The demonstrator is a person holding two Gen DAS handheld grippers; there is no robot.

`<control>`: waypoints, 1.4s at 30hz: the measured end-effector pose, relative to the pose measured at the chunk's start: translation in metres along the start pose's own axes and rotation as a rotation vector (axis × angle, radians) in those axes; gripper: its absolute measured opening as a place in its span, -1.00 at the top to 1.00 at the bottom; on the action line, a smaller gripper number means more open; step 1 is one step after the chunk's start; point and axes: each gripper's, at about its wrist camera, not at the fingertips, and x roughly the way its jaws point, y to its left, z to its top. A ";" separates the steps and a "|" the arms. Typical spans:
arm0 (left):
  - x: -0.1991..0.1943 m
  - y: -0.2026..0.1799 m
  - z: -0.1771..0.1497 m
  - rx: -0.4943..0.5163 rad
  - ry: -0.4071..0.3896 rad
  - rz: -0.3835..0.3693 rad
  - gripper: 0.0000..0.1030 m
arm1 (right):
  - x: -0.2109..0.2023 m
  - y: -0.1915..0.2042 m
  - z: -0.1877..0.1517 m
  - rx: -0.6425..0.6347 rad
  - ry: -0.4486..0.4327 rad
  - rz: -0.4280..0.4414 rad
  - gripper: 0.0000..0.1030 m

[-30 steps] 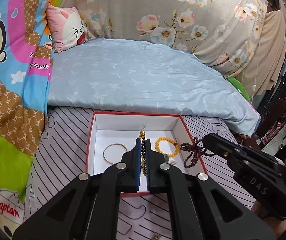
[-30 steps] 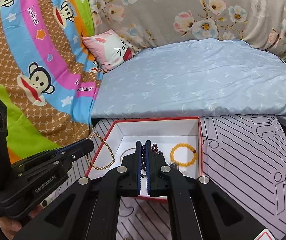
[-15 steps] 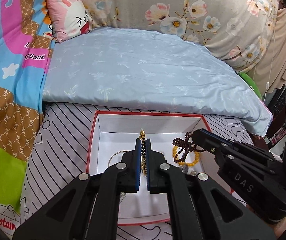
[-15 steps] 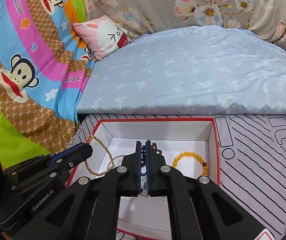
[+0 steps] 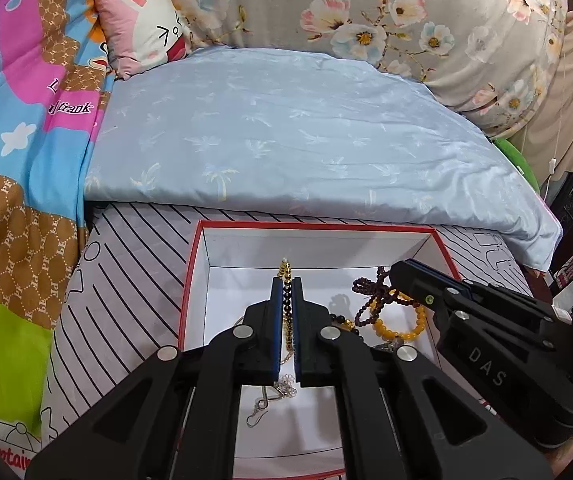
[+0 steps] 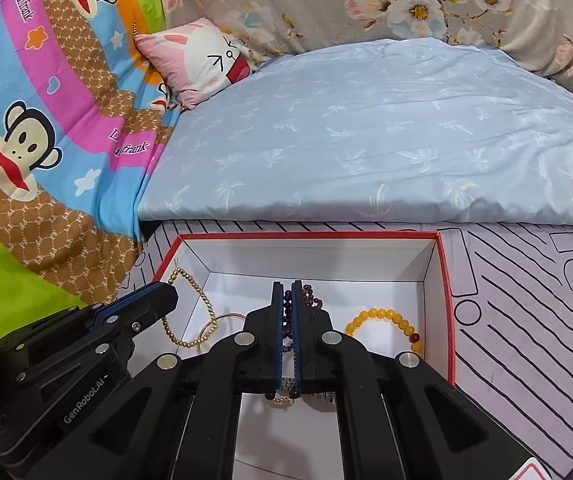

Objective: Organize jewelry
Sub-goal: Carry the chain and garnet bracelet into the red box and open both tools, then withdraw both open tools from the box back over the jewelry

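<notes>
Left wrist view: the left gripper (image 5: 286, 280) is pinched on a gold bead chain (image 5: 284, 269), above the white interior of the red-rimmed box (image 5: 314, 225); the right gripper (image 5: 396, 270) enters from the right, clamping a dark maroon bead strand (image 5: 366, 285); a yellow bead bracelet (image 5: 402, 334) lies on the box floor beneath it; a thin silver chain (image 5: 274, 394) lies near the front wall.

Right wrist view: the right gripper (image 6: 286, 284) is closed on the dark maroon bead strand (image 6: 309, 294); the left gripper (image 6: 168, 290) holds the gold bead chain (image 6: 190, 312), which loops down inside the left wall; the yellow bead bracelet (image 6: 386, 326) rests at the right; the box stands on a striped sheet (image 6: 526, 320).
</notes>
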 end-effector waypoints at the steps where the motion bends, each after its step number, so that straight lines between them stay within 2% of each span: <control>1: 0.001 0.000 -0.001 -0.006 0.001 0.004 0.94 | -0.001 0.000 0.000 0.002 -0.008 -0.003 0.87; 3: -0.001 0.001 -0.001 -0.008 -0.006 0.006 0.93 | -0.005 -0.001 0.000 0.009 -0.021 -0.007 0.79; 7: -0.007 0.003 -0.002 -0.018 -0.019 0.029 0.42 | -0.018 -0.003 -0.001 0.019 -0.040 -0.009 0.46; 8: -0.010 0.004 -0.002 -0.020 -0.025 0.031 0.42 | -0.022 -0.003 -0.002 0.018 -0.049 -0.011 0.37; 11: -0.021 0.006 -0.004 -0.025 -0.036 0.038 0.34 | -0.039 -0.002 -0.007 0.009 -0.065 -0.021 0.35; 22: -0.078 0.013 -0.042 -0.058 -0.042 0.037 0.19 | -0.104 -0.004 -0.065 0.002 -0.070 -0.062 0.27; 31: -0.111 0.012 -0.102 -0.061 0.005 0.026 0.16 | -0.148 -0.011 -0.137 0.019 -0.025 -0.110 0.27; 38: -0.113 0.004 -0.153 -0.046 0.076 0.001 0.16 | -0.151 -0.023 -0.188 0.062 0.051 -0.133 0.27; 42: -0.111 -0.003 -0.174 -0.045 0.111 -0.017 0.16 | -0.143 -0.028 -0.205 0.078 0.083 -0.153 0.27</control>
